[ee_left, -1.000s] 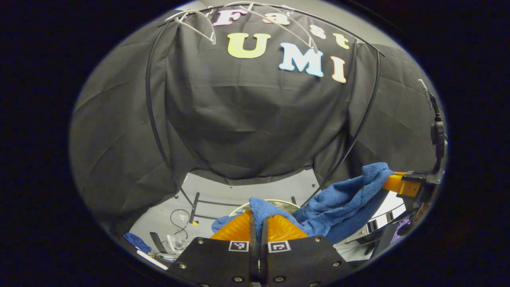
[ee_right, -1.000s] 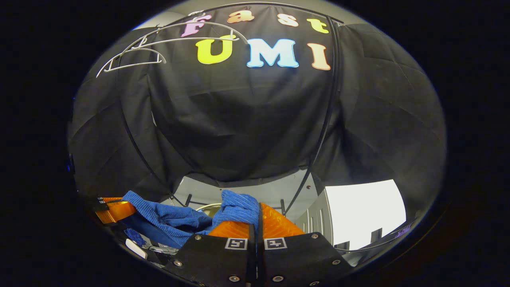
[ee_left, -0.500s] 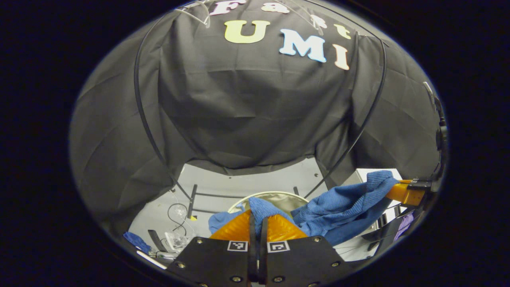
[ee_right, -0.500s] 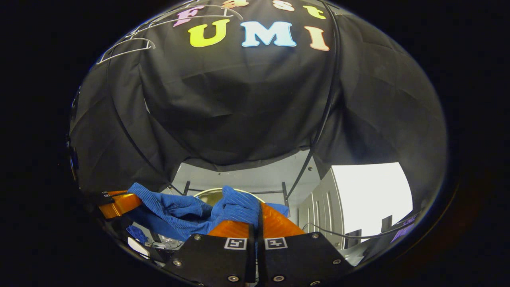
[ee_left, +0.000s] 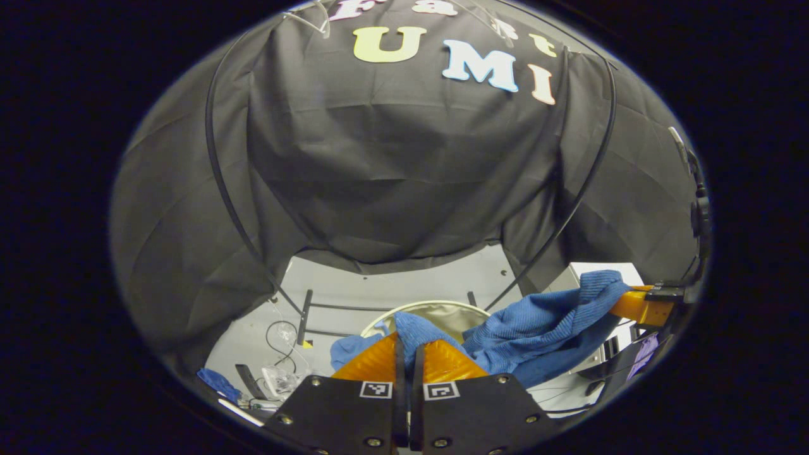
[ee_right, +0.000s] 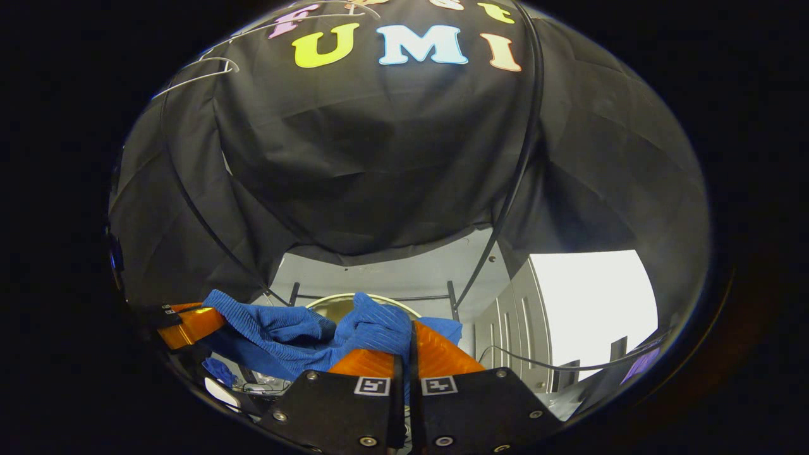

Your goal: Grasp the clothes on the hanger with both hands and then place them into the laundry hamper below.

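Left gripper view: a blue ribbed garment (ee_left: 537,325) stretches between both grippers above the laundry hamper (ee_left: 442,311).

The knit cloth sags in soft folds, hiding most of the hamper's round pale rim and beige inside. The left gripper (ee_left: 404,344) has its orange ridged fingers clenched on one bunched end; the right gripper (ee_right: 407,344) pinches the other end likewise in the right gripper view. White wire hangers (ee_right: 202,66) are cut off at the top edge. Small clutter on the grey floor (ee_left: 328,294) is hard to make out.

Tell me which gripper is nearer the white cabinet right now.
Right. The right gripper, jaws shut on the blue garment, has the white cabinet just off its right side. The left gripper is farther off, holding the garment's other end.
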Action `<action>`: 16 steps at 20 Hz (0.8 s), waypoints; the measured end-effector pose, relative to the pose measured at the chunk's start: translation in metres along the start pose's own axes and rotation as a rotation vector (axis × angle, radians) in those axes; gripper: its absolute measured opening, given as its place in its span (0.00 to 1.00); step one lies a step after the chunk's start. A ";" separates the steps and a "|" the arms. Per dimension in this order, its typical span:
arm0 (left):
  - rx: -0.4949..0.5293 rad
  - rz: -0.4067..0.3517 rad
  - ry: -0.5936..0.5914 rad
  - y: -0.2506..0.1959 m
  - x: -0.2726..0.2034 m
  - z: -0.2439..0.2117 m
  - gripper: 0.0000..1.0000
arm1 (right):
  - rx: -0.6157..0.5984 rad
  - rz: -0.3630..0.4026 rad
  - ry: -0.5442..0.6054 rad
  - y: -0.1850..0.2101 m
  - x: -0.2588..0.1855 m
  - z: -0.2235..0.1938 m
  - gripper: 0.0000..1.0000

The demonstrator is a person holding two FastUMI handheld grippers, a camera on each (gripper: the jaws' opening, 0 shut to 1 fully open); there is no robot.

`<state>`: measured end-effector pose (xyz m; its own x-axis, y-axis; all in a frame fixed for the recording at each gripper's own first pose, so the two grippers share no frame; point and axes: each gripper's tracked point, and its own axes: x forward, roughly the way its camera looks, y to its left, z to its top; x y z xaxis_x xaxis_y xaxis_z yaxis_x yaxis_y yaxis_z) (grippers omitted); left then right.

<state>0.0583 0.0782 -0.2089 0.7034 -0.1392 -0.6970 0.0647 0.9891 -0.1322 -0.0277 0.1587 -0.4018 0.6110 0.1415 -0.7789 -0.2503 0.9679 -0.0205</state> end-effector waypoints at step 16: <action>0.107 0.138 -0.181 0.019 -0.085 0.084 0.90 | 0.075 0.030 -0.133 -0.027 -0.071 0.062 0.96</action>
<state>0.0589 0.1126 -0.0927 0.8252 -0.0009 -0.5648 0.0271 0.9989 0.0380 -0.0176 0.1353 -0.3071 0.6992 0.1917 -0.6888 -0.2163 0.9749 0.0518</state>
